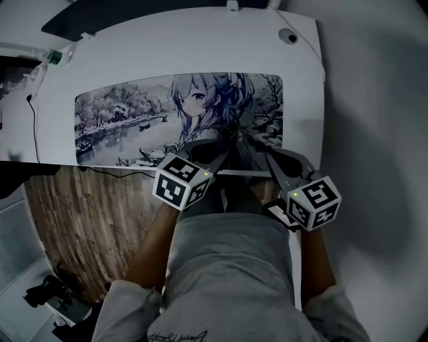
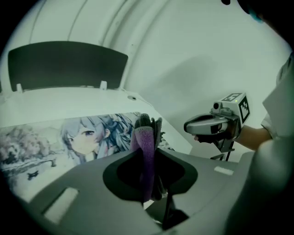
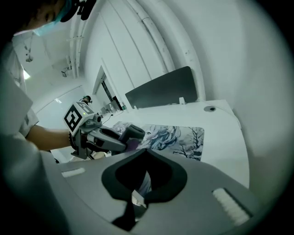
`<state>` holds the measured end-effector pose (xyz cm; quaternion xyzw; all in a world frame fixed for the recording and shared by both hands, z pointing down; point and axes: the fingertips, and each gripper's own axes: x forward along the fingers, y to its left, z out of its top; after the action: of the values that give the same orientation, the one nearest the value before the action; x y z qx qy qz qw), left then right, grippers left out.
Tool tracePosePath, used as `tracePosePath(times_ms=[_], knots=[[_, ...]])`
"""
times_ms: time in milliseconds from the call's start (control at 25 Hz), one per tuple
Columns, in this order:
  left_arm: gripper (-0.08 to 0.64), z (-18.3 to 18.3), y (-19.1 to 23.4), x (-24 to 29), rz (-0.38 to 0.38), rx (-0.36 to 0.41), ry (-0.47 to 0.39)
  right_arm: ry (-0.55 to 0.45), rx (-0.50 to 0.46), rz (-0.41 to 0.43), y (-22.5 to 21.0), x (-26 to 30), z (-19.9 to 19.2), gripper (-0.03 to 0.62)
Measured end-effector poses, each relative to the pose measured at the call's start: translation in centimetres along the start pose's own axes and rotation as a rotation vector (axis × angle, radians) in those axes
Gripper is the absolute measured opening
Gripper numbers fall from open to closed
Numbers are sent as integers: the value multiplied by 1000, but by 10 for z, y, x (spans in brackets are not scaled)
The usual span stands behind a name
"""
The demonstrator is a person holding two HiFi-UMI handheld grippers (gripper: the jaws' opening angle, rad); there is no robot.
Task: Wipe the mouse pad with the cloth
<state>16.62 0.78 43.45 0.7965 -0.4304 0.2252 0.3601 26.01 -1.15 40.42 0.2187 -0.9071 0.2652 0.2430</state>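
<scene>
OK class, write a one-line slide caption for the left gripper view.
Left gripper shut on a purple cloth over the illustrated mouse pad, right gripper held alongside.

Two grippers are working at the near edge of the mouse pad (image 1: 134,123): the left gripper (image 1: 217,159) and the right gripper (image 1: 267,160), each carrying one marker cube. One mouse pad is lying on one worktop (image 1: 200,47). One purple cloth (image 2: 146,142) is sitting at that same near edge. One clear bottle (image 1: 53,57) is showing beyond the mouse pad's far left corner. One black cable (image 1: 33,127) is running just left of the mouse pad, and one dark panel (image 1: 134,13) is standing behind it.
</scene>
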Motion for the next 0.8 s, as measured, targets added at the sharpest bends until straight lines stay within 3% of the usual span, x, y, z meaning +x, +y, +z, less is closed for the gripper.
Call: tracePosePath(times_ms=[320,560,800], knots=[[98,35,39,-98,150,-5,-266,-34,-122,59,53,19,60,6],[99,45,39,-155,218,98,-372,-74,-163,91,96,22,95,6],[100,41,44,-193,281,53,-460,-98,-145,138,131,21,100,5]])
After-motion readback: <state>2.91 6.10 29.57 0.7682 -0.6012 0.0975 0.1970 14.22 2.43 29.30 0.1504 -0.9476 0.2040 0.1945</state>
